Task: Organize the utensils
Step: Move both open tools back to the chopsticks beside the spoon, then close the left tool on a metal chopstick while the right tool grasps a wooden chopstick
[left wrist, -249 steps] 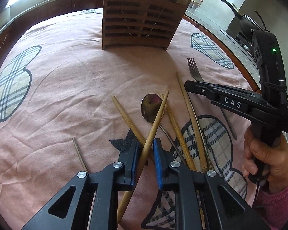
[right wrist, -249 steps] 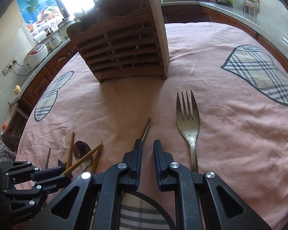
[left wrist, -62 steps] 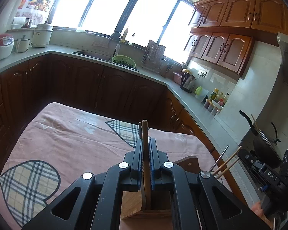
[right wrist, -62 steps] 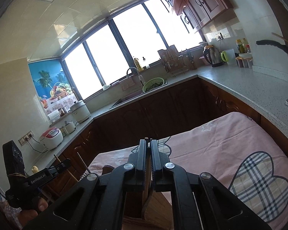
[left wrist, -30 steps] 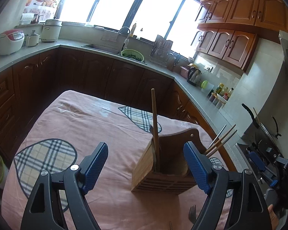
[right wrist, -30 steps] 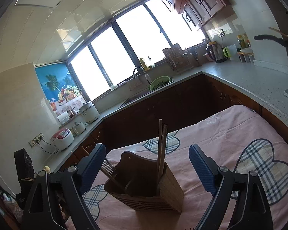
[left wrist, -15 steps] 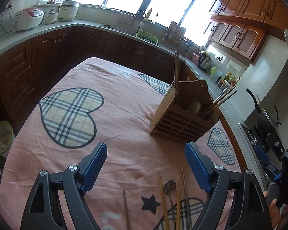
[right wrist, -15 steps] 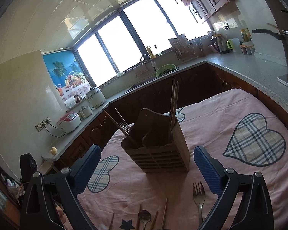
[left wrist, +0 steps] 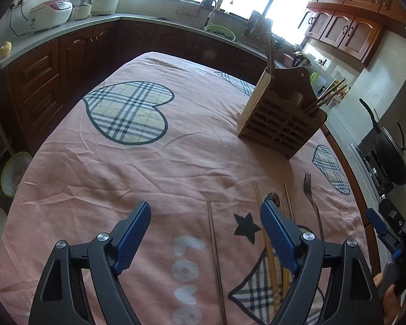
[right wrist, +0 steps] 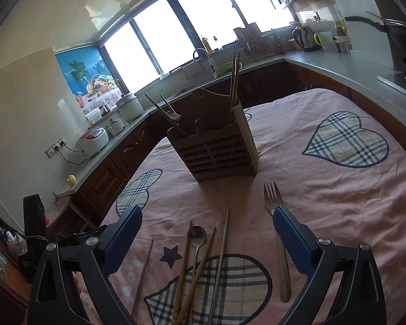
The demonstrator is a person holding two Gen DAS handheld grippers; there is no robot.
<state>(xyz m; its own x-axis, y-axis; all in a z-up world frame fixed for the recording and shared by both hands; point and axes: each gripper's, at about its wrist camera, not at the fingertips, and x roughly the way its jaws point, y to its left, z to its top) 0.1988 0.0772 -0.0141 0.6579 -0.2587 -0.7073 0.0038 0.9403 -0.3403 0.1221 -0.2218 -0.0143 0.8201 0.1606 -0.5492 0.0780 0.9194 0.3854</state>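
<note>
Several chopsticks already stood in the wooden utensil holder (right wrist: 216, 146). On the pink tablecloth (left wrist: 154, 168) lay loose chopsticks (right wrist: 196, 276), a spoon (right wrist: 197, 235) and a fork (right wrist: 277, 233), long axes pointing roughly toward the holder. The left gripper (left wrist: 205, 233) and right gripper (right wrist: 207, 235) hung wide apart, empty.

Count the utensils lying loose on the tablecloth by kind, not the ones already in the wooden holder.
chopsticks: 4
spoon: 1
fork: 1
Total: 6
</note>
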